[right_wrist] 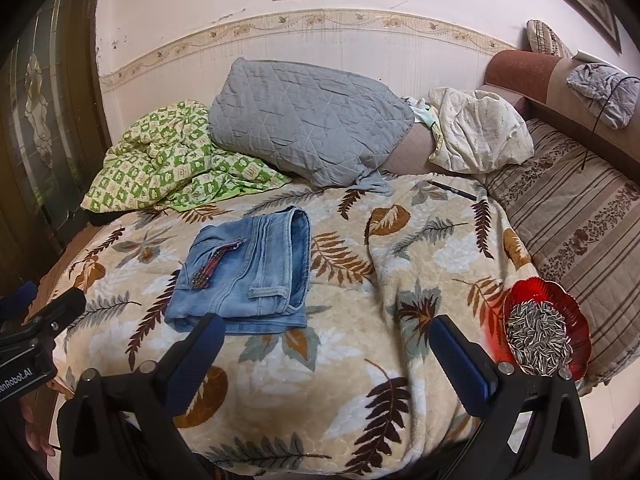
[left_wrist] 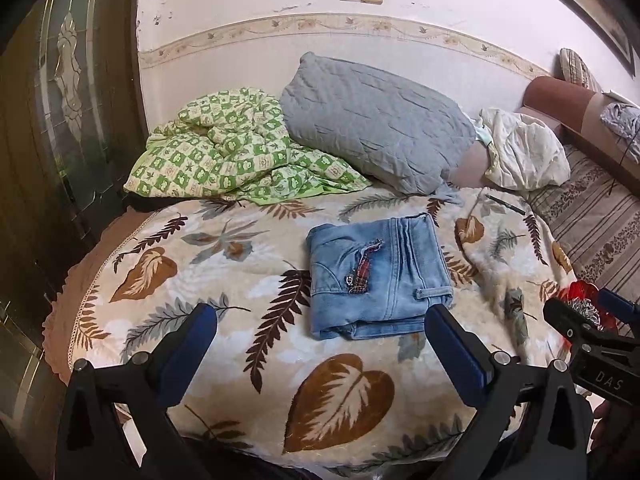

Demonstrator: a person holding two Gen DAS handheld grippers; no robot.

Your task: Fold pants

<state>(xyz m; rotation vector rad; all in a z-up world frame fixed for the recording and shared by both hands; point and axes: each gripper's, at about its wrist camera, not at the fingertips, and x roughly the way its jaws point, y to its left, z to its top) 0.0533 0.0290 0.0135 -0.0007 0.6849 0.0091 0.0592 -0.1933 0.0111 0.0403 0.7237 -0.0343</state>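
The light blue jeans (left_wrist: 378, 276) lie folded into a compact rectangle on the leaf-patterned blanket (left_wrist: 240, 280), with a plaid patch on top. They also show in the right wrist view (right_wrist: 244, 272), left of centre. My left gripper (left_wrist: 320, 320) is open and empty, held just short of the near edge of the jeans. My right gripper (right_wrist: 328, 332) is open and empty, to the right of the jeans over the blanket (right_wrist: 400, 248). Neither gripper touches the jeans.
A red dish of sunflower seeds (right_wrist: 546, 330) sits at the bed's right edge. A grey quilted pillow (right_wrist: 308, 120), a green checked quilt (right_wrist: 168, 156) and a white cloth bundle (right_wrist: 480, 132) lie at the back. A pen (right_wrist: 452, 190) lies near the pillow. A wooden door (left_wrist: 60, 120) stands left.
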